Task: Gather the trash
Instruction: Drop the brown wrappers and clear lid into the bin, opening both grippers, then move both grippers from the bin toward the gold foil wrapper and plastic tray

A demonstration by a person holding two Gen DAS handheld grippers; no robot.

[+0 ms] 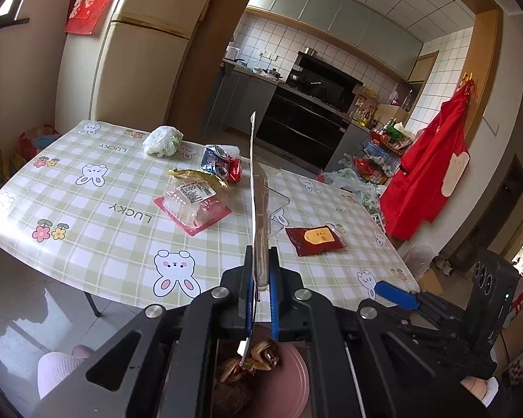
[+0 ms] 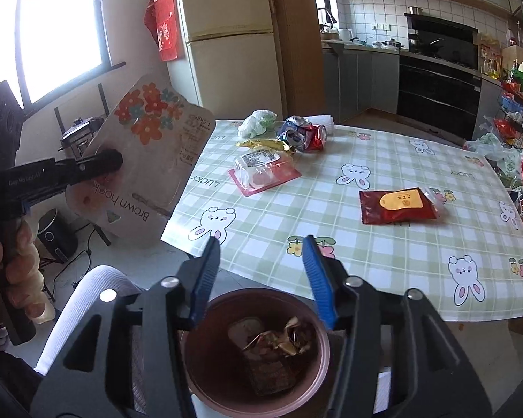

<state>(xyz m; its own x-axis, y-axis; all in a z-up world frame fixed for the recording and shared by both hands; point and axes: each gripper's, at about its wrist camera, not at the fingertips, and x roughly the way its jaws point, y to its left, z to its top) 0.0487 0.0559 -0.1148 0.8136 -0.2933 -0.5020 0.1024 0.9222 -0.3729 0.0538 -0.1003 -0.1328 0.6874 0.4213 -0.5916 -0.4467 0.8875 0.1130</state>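
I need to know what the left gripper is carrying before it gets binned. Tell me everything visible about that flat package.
The flat cardboard-backed blister package, printed with orange flowers and "Brown hook", has a clear plastic front. It is held off the green checked tablecloth, edge-on in the left view, clamped between the left gripper fingers. It hangs above the brown round bin. Contents cannot be told.

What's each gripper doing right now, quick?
Left gripper: closed on the flat flower-printed "Brown hook" cardboard package.
Right gripper: open, holding nothing, above the brown round plastic bin.
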